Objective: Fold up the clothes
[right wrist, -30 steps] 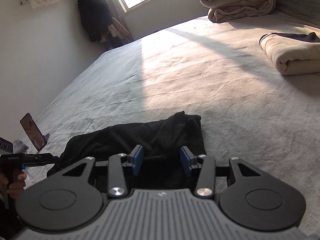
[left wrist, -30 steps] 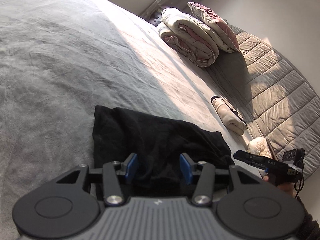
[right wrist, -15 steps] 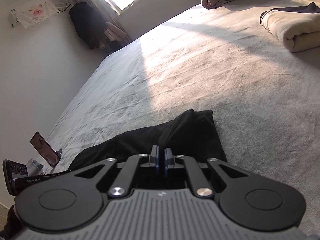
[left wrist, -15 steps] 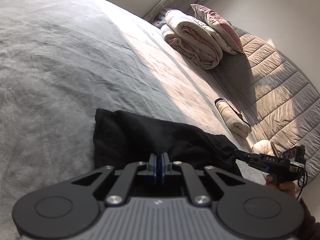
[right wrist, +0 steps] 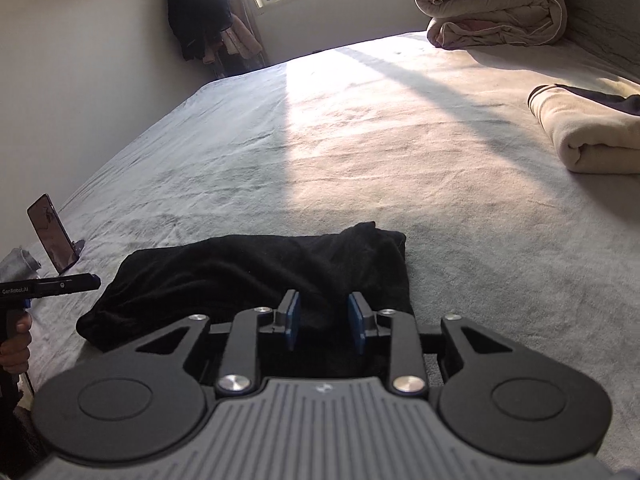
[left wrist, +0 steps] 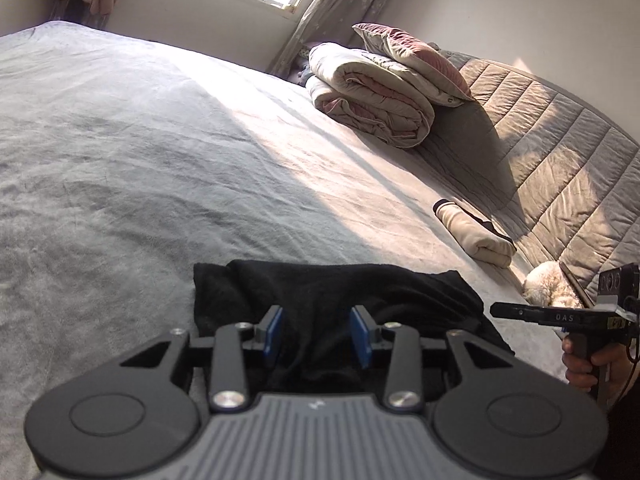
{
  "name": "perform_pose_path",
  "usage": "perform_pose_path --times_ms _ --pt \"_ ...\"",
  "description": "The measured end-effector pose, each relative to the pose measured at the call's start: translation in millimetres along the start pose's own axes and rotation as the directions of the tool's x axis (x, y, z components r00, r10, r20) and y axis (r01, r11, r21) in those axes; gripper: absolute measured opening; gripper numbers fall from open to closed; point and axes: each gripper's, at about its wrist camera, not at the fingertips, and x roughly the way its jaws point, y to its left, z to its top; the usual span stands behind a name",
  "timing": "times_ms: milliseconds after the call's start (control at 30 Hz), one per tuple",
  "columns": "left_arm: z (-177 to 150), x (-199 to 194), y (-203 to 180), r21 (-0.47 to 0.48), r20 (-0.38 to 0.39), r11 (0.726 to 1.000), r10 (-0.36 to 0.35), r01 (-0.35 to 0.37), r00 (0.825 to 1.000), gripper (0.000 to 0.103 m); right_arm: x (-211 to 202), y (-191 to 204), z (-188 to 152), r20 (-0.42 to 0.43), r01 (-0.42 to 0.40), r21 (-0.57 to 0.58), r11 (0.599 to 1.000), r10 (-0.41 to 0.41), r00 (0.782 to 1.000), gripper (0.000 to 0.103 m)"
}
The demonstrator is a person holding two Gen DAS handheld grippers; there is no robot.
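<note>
The fingers of both grippers stand apart, having just been opening, with nothing pinched: the left gripper [left wrist: 316, 334] and the right gripper [right wrist: 323, 322] each hover over the near edge of the black garment [left wrist: 320, 300], dark cloth showing in the gap between the blue pads but not pressed by them. The garment lies on the grey bed [left wrist: 120, 160], bunched into a low, roughly folded band close to the person, well apart from the folded cream cloth [right wrist: 588, 140] and the rolled duvet [right wrist: 492, 4] further up. It looks soft, thick and fleecy, light enough for one pinch to lift, and it should sag and drape rather than hold any shape; the nap likely grips the pads well, so slipping seems a small risk, though a shallow bite could catch only the top layer. The two near corners, one per gripper, look the sensible places to take hold. Its long axis runs side to side across both views, from one gripper toward the other, its short ends facing left and right
</note>
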Motion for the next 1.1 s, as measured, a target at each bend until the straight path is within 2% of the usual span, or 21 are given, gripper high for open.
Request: perform_pose_path --times_ms 100,200,300,400,433,467,500,567,733,833,967,1100 --pt "-5.5 9.1 -21.5 0.113 -0.032 0.992 -0.043 0.047 0.999 0.038 3.3 17.3 -3.1 -0.006 -0.038 -0.093 0.995 0.037 0.999 0.033" --pt "-13.1 22.2 -36.3 0.196 -0.080 0.979 -0.042 0.057 0.996 0.038 13.6 36.2 -8.6 -0.035 -0.062 -0.198 0.978 0.056 0.998 0.033" --pt "-22.3 35.2 -44.8 0.274 -0.116 0.962 0.014 0.018 0.993 0.038 26.3 50.2 -16.7 -0.066 -0.060 -0.294 0.954 0.043 0.997 0.033" --pt "-28.5 44.6 -45.5 0.316 -0.134 0.948 0.073 -0.027 0.988 0.037 39.8 55.6 -25.4 -0.081 -0.007 -0.363 0.932 -0.024 0.996 0.033" --pt "-29.8 45.3 -45.4 0.325 -0.133 0.945 0.076 -0.029 0.988 0.037 43.8 55.9 -27.9 -0.084 0.008 -0.380 0.925 -0.044 0.996 0.032" --pt "-30.7 44.9 -46.3 0.335 -0.129 0.942 0.080 -0.032 0.988 0.036 45.4 55.5 -29.7 -0.079 0.018 -0.392 0.920 -0.054 0.995 0.024" --pt "-31.5 44.4 -47.1 0.345 -0.126 0.938 0.083 -0.035 0.989 0.022 45.5 55.0 -30.3 -0.074 0.022 -0.401 0.916 -0.056 0.996 0.018" --pt "-31.2 41.3 -47.3 0.355 -0.120 0.934 0.081 -0.034 0.989 0.005 42.1 54.0 -28.3 -0.069 0.020 -0.402 0.915 -0.052 0.996 0.011" --pt "-21.0 24.2 -39.6 0.310 -0.070 0.951 0.022 0.001 0.997 0.003 23.6 48.1 -18.6 -0.043 -0.020 -0.364 0.931 0.005 0.999 0.008" --pt "-17.6 19.4 -35.8 0.297 -0.078 0.955 -0.002 0.025 0.997 0.003 15.7 45.8 -14.0 -0.041 -0.046 -0.358 0.933 0.034 0.999 0.008" --pt "-25.2 33.3 -37.6 0.335 -0.153 0.942 0.047 0.007 0.987 0.004 25.7 45.4 -19.0 -0.099 -0.047 -0.381 0.923 0.010 0.995 0.008" --pt "-30.8 39.6 -41.1 0.357 -0.161 0.934 0.073 -0.011 0.984 0.007 39.7 46.6 -32.0 -0.140 -0.032 -0.421 0.907 -0.030 0.990 0.013"
